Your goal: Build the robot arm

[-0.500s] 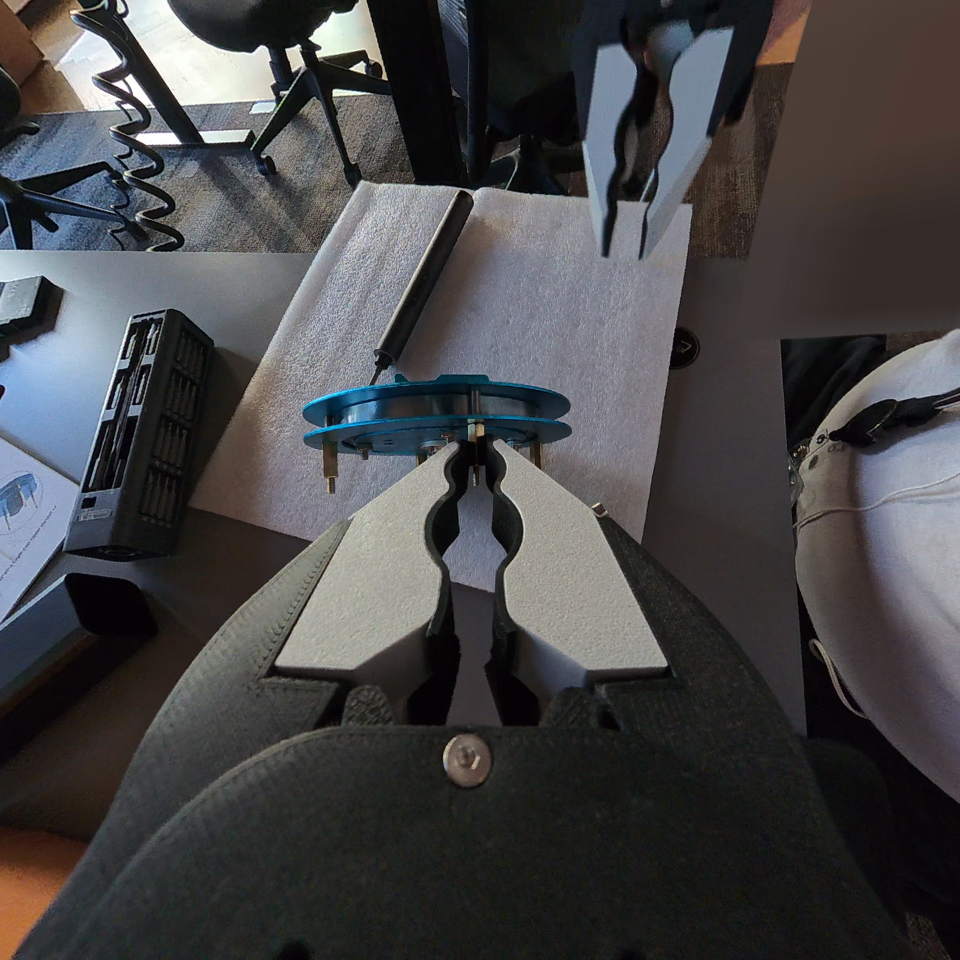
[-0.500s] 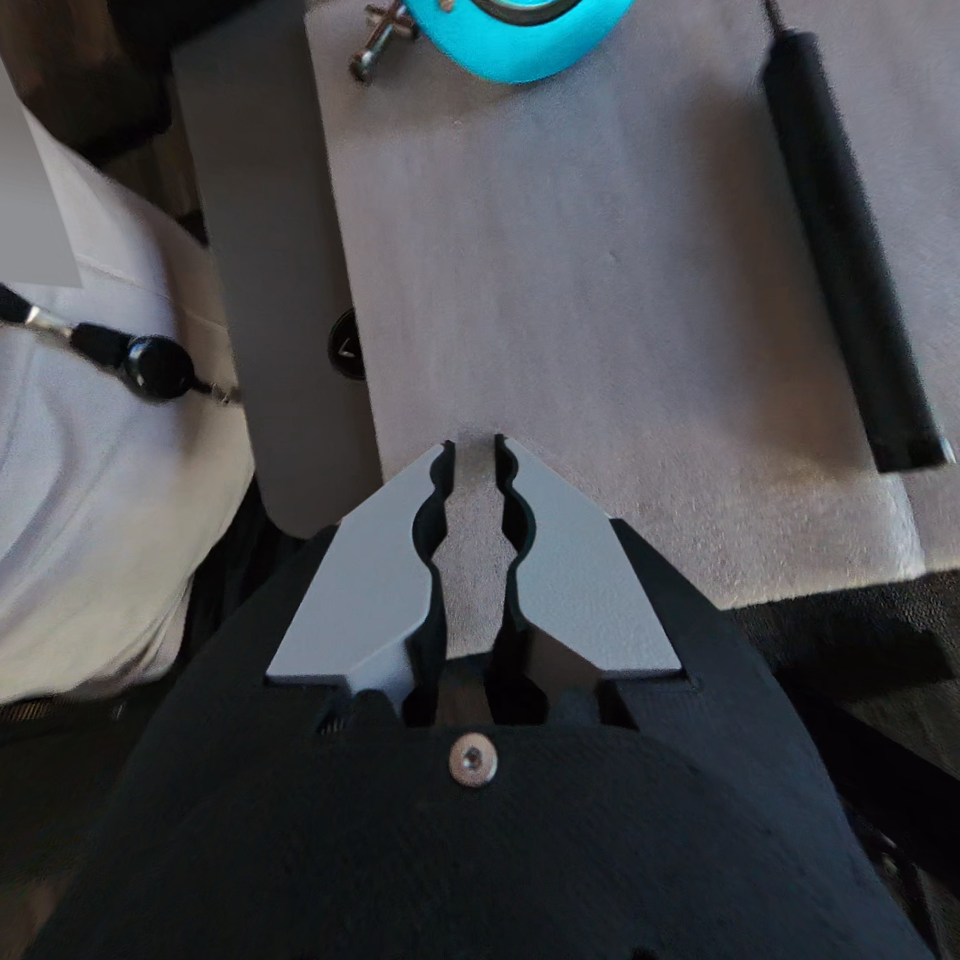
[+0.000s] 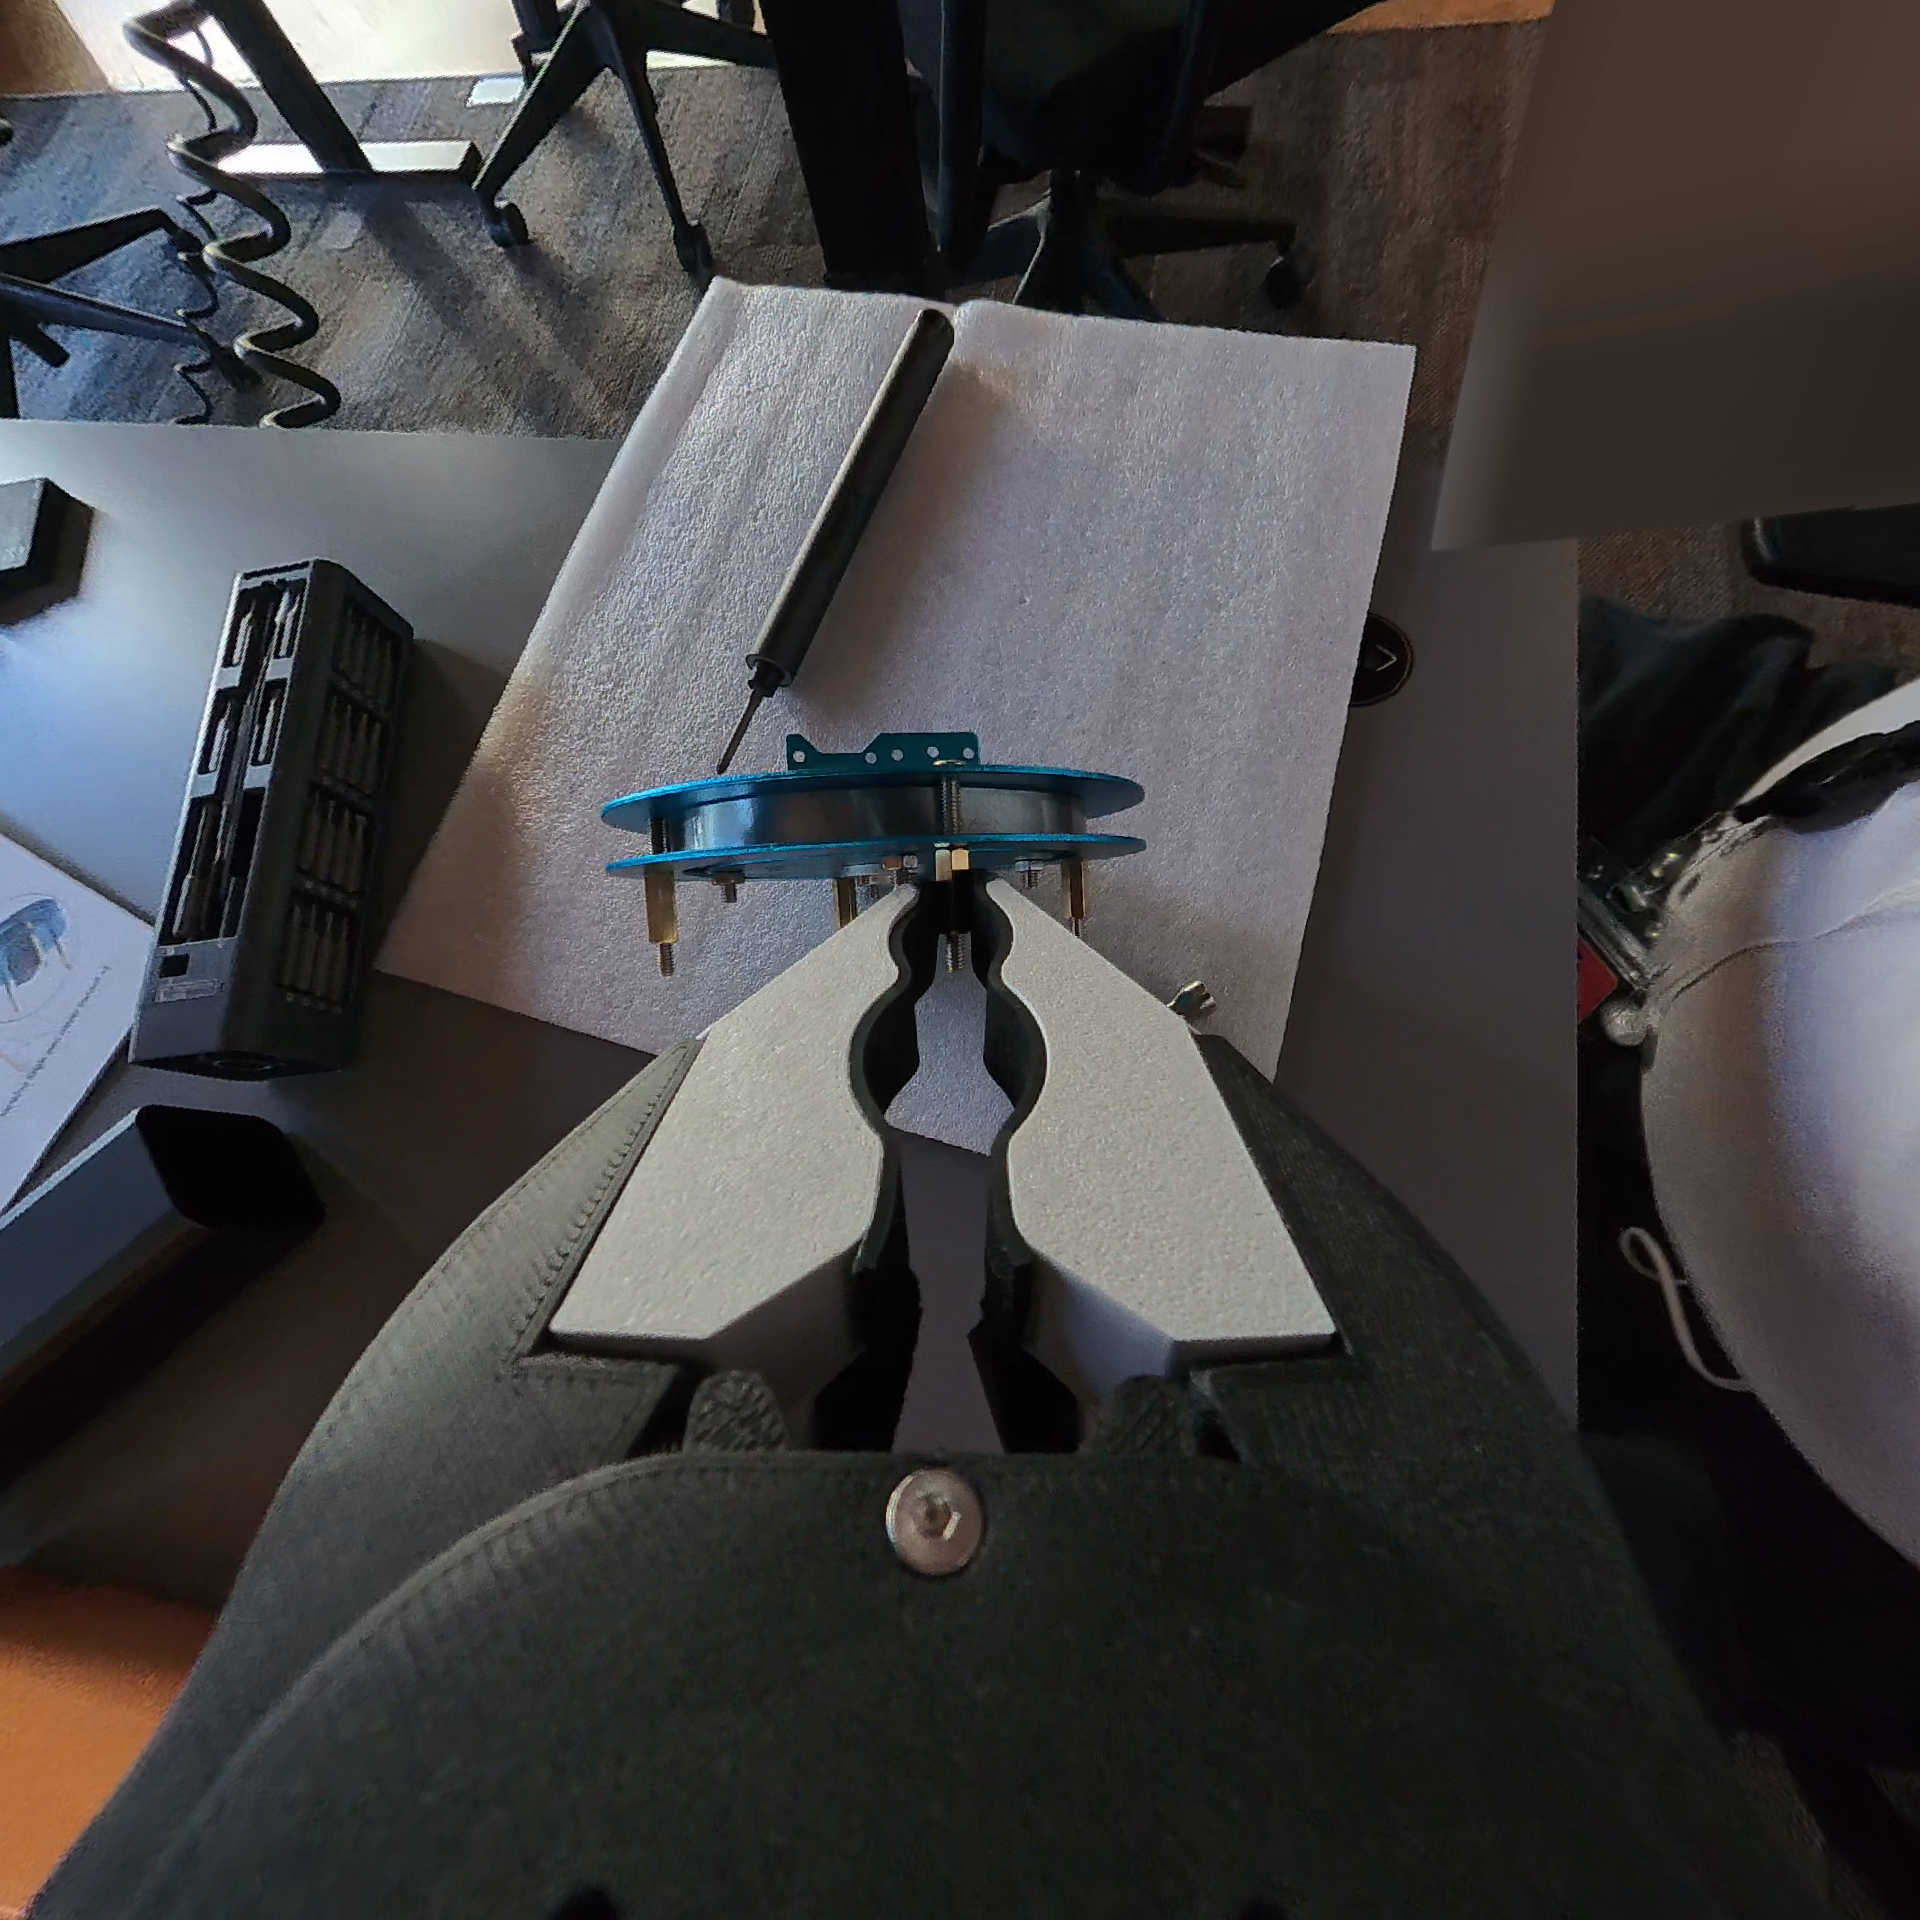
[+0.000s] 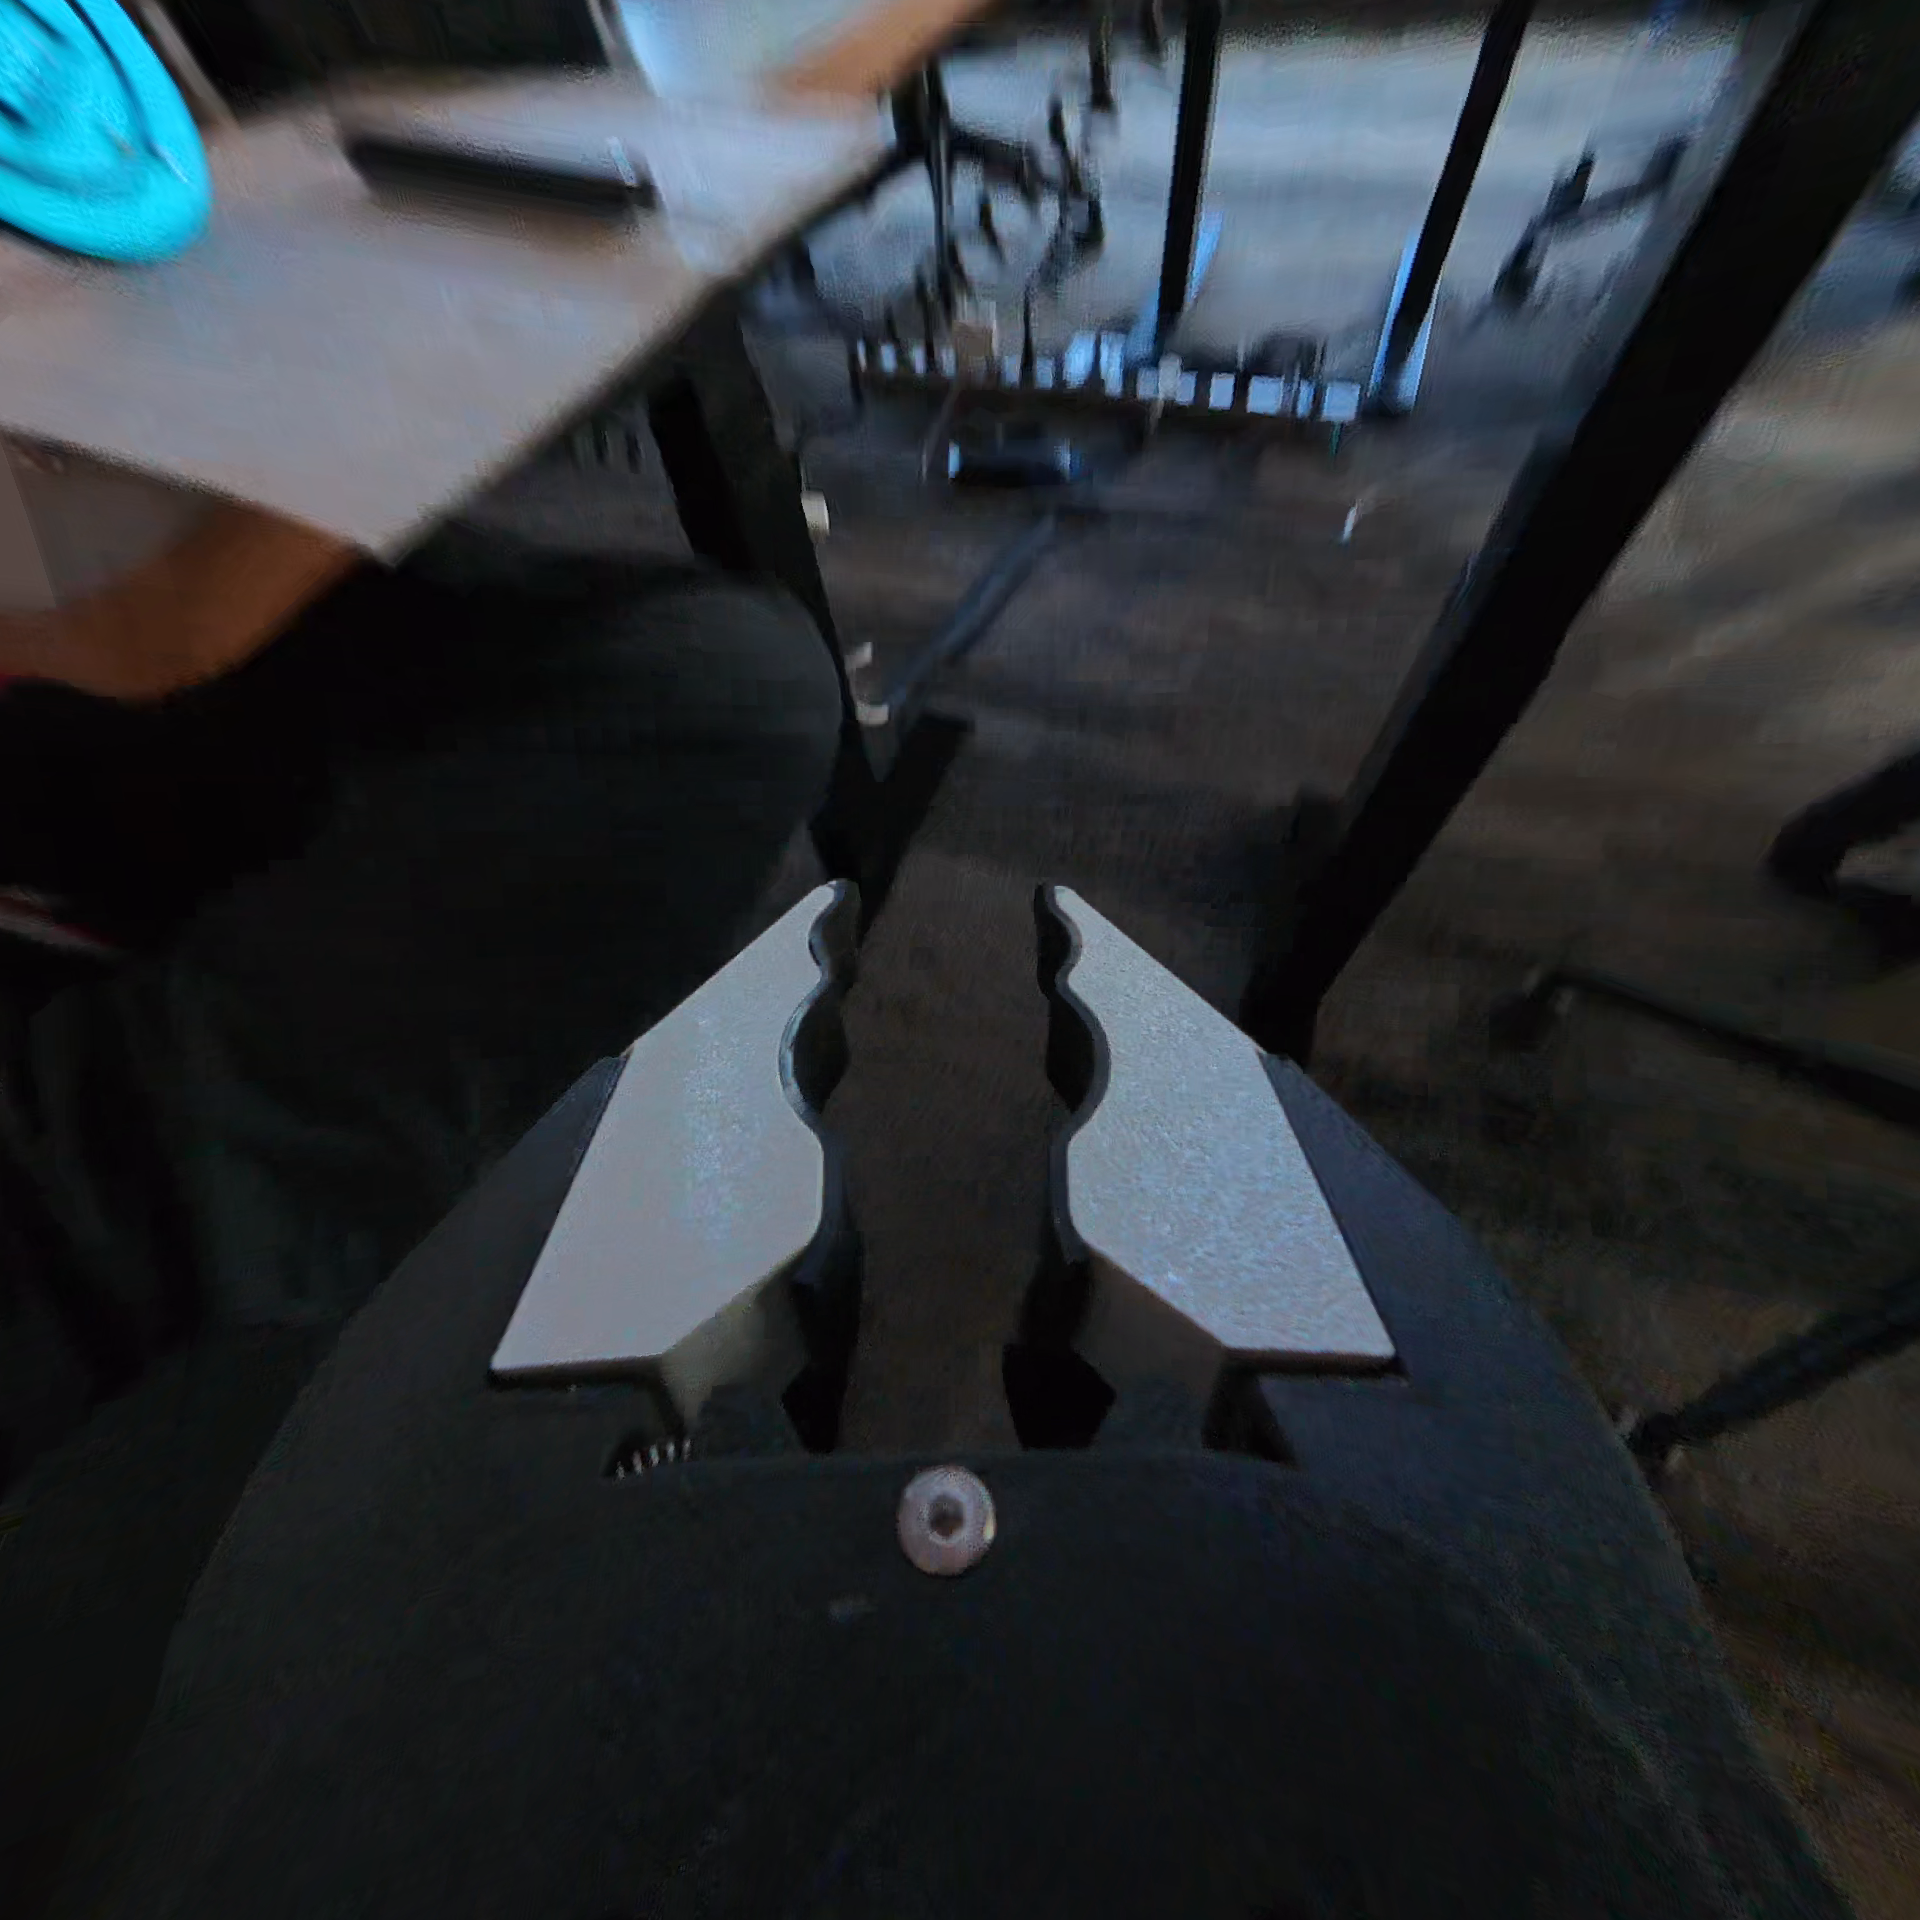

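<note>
While my left gripper [image 3: 940, 914] pinches one brass standoff [image 3: 954, 868] under the blue disc assembly [image 3: 873, 826] above the foam sheet [image 3: 1091, 582], it could pivot or slip; right gripper [image 4: 945, 914] gapes empty off-desk.

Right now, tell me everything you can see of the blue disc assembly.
The blue disc assembly is two round blue metal-looking plates stacked level with a dark ring between them, a small perforated blue bracket on top and brass standoffs hanging below. It sits over the white foam sheet. The left gripper is shut on a central standoff under it. A black screwdriver lies just behind.
</note>
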### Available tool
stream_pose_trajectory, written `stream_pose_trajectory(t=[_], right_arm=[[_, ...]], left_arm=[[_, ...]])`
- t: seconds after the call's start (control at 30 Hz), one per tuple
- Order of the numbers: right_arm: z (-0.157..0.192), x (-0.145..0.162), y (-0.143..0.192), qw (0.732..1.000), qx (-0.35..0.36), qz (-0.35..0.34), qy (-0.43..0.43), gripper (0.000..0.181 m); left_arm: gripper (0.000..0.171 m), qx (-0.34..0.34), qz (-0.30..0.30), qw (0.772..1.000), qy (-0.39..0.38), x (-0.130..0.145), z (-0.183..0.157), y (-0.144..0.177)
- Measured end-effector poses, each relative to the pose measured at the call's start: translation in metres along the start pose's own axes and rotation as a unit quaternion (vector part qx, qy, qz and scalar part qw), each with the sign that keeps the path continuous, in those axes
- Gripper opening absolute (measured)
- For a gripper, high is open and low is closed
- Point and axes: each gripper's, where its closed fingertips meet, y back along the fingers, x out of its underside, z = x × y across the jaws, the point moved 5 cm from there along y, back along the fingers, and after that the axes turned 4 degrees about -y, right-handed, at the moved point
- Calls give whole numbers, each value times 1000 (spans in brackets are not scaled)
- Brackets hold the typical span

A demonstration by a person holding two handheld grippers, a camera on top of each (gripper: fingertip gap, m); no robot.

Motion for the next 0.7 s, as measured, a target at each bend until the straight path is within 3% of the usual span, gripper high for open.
stream_pose_trajectory(t=[0.13, 0.27, 0.33, 0.5, 0.6, 0.7], right_arm=[[-25, 93, -32, 990, 3, 137, -42, 35], [-43, 157, -89, 972, -30, 227, -43, 35], [-44, 179, -126, 966, -70, 239, -64, 31], [-57, 234, -214, 958, -83, 259, -88, 25], [-63, 246, -254, 960, -76, 250, -105, 26], [-72, 258, -291, 969, -55, 234, -61, 35]], left_arm=[[4, -8, 15, 1000, 2, -1, 0, 0], [5, -20, 17, 1000, 12, 2, 4, 1], [4, -22, 18, 999, 21, 3, 7, 1], [4, -34, 31, 999, 18, 4, 11, 2], [4, -45, 45, 998, 22, 3, 13, 2], [4, -48, 50, 997, 25, 2, 12, 1]])
